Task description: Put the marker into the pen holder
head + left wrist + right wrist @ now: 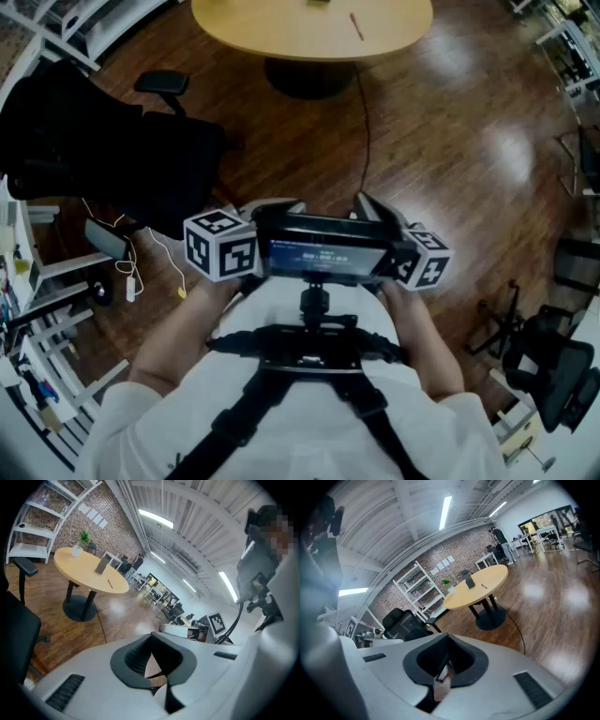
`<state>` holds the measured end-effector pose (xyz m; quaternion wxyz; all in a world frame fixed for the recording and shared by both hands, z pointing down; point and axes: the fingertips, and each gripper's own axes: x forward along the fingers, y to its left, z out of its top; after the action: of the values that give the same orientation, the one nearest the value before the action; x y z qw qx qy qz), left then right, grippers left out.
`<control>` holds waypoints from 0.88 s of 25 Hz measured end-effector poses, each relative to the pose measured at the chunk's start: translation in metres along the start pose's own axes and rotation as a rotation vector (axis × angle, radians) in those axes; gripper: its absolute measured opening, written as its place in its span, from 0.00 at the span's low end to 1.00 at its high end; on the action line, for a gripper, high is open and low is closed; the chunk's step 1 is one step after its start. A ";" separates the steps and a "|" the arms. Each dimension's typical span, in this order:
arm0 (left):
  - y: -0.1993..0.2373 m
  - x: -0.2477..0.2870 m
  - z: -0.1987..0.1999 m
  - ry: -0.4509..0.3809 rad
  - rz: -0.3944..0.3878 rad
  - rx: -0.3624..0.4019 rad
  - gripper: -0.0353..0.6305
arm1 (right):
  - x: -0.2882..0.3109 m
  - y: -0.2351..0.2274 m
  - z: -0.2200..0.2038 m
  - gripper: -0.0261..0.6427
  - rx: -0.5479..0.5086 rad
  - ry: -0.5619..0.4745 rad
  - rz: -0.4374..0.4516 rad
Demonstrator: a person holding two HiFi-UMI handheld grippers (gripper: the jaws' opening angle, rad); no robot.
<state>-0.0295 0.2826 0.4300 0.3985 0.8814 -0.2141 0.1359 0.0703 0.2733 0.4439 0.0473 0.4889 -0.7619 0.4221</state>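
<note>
Holding left tongs (152, 665) and right tongs (444, 667) close to the chest, both shut on nothing. Facing a round worktop (281, 37) well ahead, marker (356, 25) lying flat on it, long axis pointing away, slightly toward the right hand. Showing the likely pen holder (468, 580) clearly only in the gripper views, near the marker.

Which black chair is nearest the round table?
The black chair on the left, close to the round table. The black chair at the lower right stands much farther off.
</note>
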 end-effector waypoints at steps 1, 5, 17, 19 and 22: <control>0.000 0.001 0.001 0.001 0.000 0.002 0.04 | 0.001 -0.001 0.000 0.03 -0.002 0.002 0.001; -0.003 0.009 0.002 0.005 0.000 0.007 0.04 | 0.000 -0.007 0.003 0.03 -0.001 0.008 0.003; -0.011 0.033 0.010 0.006 0.010 0.001 0.04 | -0.006 -0.027 0.017 0.03 0.000 0.024 0.024; -0.011 0.038 0.012 0.002 0.015 -0.006 0.04 | -0.005 -0.032 0.020 0.03 -0.004 0.029 0.030; -0.011 0.049 0.014 -0.001 0.028 -0.007 0.04 | -0.004 -0.041 0.024 0.03 -0.007 0.040 0.042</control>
<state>0.0192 0.2654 0.4334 0.3996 0.8770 -0.2271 0.1402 0.1128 0.2528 0.4506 0.0554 0.4641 -0.7724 0.4299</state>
